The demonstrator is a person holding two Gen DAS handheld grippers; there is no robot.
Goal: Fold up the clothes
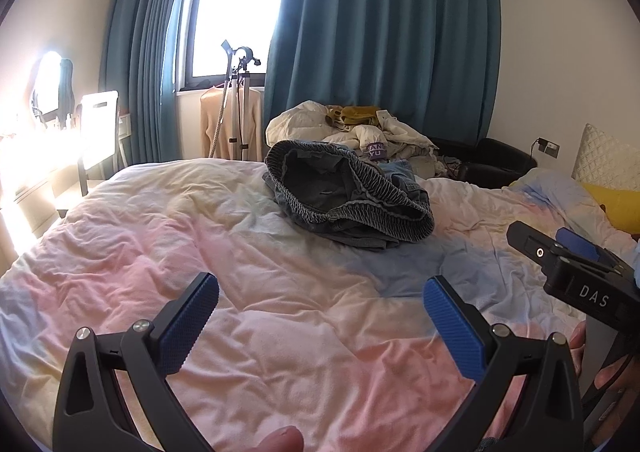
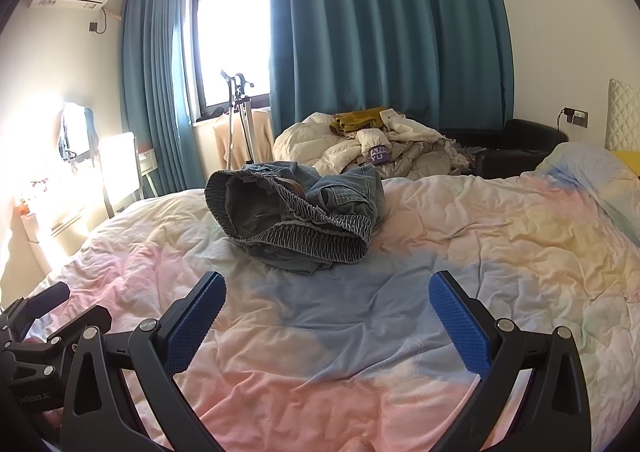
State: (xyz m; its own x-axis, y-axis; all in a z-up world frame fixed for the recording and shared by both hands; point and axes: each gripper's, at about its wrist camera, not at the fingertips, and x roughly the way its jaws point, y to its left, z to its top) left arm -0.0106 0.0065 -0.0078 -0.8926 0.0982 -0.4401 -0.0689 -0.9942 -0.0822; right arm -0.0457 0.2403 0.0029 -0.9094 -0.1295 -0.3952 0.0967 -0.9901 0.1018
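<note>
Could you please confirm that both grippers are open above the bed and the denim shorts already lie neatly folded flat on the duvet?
Not quite: the denim shorts lie crumpled in a heap, waistband gaping, not folded, as the right wrist view shows. The rest holds: the left gripper and right gripper are open above the duvet.

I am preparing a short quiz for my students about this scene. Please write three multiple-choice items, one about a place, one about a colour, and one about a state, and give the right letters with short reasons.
1. Where does the denim garment lie?
A. on the bed cover
B. on the floor
C. in a gripper

2. What colour are the curtains?
A. red
B. teal blue
C. white

3. How is the left gripper?
A. shut on cloth
B. shut, holding nothing
C. open, holding nothing

Key: 1 A, the garment rests crumpled on the cover; 2 B, teal blue cloth hangs beside the window; 3 C, its jaws stand wide apart over bare cover, as do those of the right gripper.
</note>
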